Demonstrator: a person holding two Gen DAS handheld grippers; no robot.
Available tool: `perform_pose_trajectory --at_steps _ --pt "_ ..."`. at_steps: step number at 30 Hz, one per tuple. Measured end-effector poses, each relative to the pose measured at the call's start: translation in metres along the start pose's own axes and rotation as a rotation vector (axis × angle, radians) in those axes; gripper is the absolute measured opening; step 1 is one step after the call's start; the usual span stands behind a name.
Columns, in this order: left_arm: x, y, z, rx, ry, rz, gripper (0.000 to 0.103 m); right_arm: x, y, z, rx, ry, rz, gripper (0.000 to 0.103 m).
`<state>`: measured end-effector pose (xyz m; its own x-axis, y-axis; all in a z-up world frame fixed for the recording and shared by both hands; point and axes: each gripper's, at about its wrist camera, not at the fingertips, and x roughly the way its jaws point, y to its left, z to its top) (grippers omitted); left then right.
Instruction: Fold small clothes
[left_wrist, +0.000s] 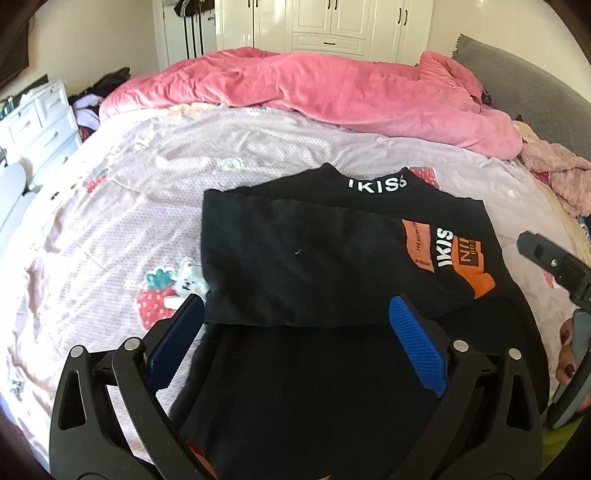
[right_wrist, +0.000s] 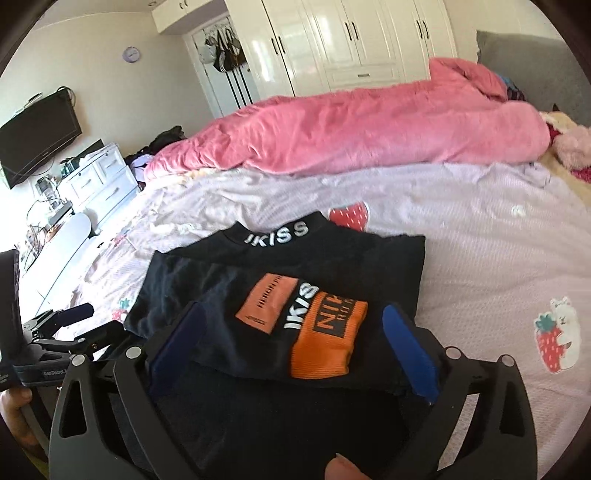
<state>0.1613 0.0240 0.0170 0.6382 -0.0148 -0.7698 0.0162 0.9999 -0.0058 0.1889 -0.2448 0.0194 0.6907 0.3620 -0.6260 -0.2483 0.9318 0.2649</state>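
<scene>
The black top I'm folding reads "IKISS" in white on its collar, and "IKIS" beside "NIK" on its orange patch.

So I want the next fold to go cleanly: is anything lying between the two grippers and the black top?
Nothing visible. The left gripper and right gripper both hang open right over the near part of the black top, with only the lilac sheet around it.

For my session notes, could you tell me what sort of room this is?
Most likely a home bedroom: a bed with a pink duvet, white wardrobes behind, and a wall-mounted television.
</scene>
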Motion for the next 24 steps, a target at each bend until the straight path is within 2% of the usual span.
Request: perform_pose_trajectory --at_steps 6,12,19,24 --pt "-0.024 -0.001 -0.006 0.017 -0.039 0.010 0.094 -0.022 0.019 -0.004 -0.040 -0.033 -0.010 0.098" --pt "-0.045 0.002 -0.016 0.019 -0.070 0.006 0.094 -0.043 0.036 -0.023 -0.088 -0.039 -0.020 0.098" --pt "-0.065 0.007 -0.029 0.009 -0.094 -0.005 0.094 -0.064 0.040 -0.045 -0.082 -0.013 -0.025 0.098" --pt "-0.080 0.024 -0.040 -0.034 -0.111 -0.022 0.094 -0.079 0.034 -0.056 -0.074 0.002 -0.052 0.098"
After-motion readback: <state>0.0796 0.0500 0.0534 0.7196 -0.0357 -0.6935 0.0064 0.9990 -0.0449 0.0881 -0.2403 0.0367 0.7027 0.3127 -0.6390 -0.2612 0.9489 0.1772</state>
